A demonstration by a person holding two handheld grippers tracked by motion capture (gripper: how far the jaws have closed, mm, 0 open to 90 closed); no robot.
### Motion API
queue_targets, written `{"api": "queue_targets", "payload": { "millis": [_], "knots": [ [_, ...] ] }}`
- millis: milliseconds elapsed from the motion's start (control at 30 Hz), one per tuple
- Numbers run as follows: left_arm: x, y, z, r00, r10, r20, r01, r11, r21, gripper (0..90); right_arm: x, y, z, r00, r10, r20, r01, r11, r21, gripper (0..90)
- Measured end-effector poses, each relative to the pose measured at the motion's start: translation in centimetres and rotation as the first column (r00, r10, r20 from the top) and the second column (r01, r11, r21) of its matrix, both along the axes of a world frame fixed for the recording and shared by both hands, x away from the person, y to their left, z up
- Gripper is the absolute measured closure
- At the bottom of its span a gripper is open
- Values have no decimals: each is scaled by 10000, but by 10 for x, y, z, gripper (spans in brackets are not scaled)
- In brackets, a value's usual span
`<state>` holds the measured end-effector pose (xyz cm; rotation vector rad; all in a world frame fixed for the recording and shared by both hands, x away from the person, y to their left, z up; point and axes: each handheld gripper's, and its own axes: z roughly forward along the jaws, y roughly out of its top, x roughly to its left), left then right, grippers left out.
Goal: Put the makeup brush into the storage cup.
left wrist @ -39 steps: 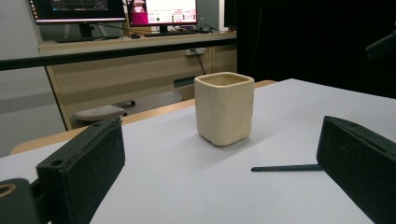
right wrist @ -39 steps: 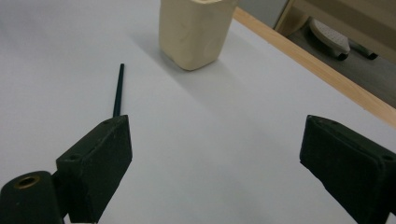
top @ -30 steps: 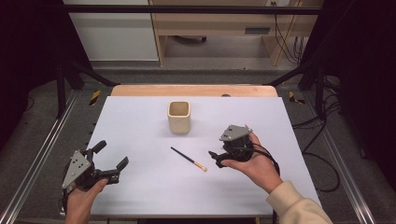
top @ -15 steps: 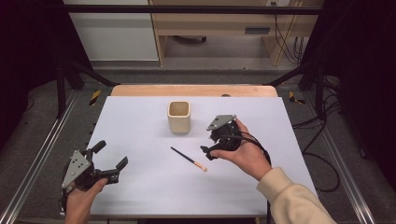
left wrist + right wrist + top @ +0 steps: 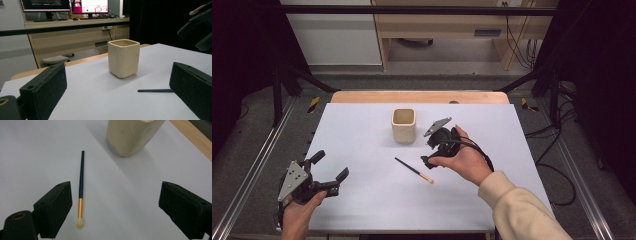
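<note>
A slim brush [image 5: 413,170] with a dark handle, gold ferrule and pale tip lies on the white table [image 5: 362,210], just in front of a cream square cup [image 5: 403,125]. My right gripper [image 5: 430,151] hovers open right of the brush, tilted down toward it. In the right gripper view the brush [image 5: 80,187] lies just inside the left jaw, the cup [image 5: 132,135] stands beyond, and nothing is held in the right gripper [image 5: 120,212]. My left gripper [image 5: 330,165] is open near the front left. From the left gripper [image 5: 120,100], the cup [image 5: 123,58] and brush handle [image 5: 155,90] lie ahead.
A wooden strip [image 5: 419,97] borders the table's far edge. Metal rails [image 5: 252,170] run along both sides. Behind stand a desk [image 5: 75,27] and monitors [image 5: 90,6]. The other gripper [image 5: 200,22] shows at the top right of the left gripper view.
My right gripper has moved left and away from the person, closing in beside the brush and the cup. The left gripper, brush and cup have stayed put.
</note>
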<state>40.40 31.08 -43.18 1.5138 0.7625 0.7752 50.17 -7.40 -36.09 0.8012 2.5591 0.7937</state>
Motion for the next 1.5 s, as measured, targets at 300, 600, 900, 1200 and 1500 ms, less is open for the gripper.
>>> {"api": "queue_targets", "payload": {
  "millis": [300, 600, 900, 1200, 1500],
  "knots": [
    [0, 1, 0, 10000, 11, 57, -12, 10000, 45, 7, 5, 14, -4, 9996, 187, -231, -183, 9997, 182, 126],
    [0, 1, 0, 9999, -2, 101, 1, 10000, 65, 8, 3, 25, -7, 9995, 228, -225, -230, 9997, -89, 121],
    [0, 1, 0, 9999, 5, 105, -5, 10000, 91, 9, 3, 33, -15, 9984, 71, -566, -90, 9994, -346, 145],
    [1, 0, 0, 10000, -26, 71, 25, 9999, 144, 8, 4, 38, -25, 9960, 87, -884, -140, 9981, -600, 188],
    [1, 0, 0, 10000, -43, 57, 42, 9998, 174, 8, 5, 44, -37, 9915, -40, -1301, -62, 9969, -785, 210]
  ]
}}
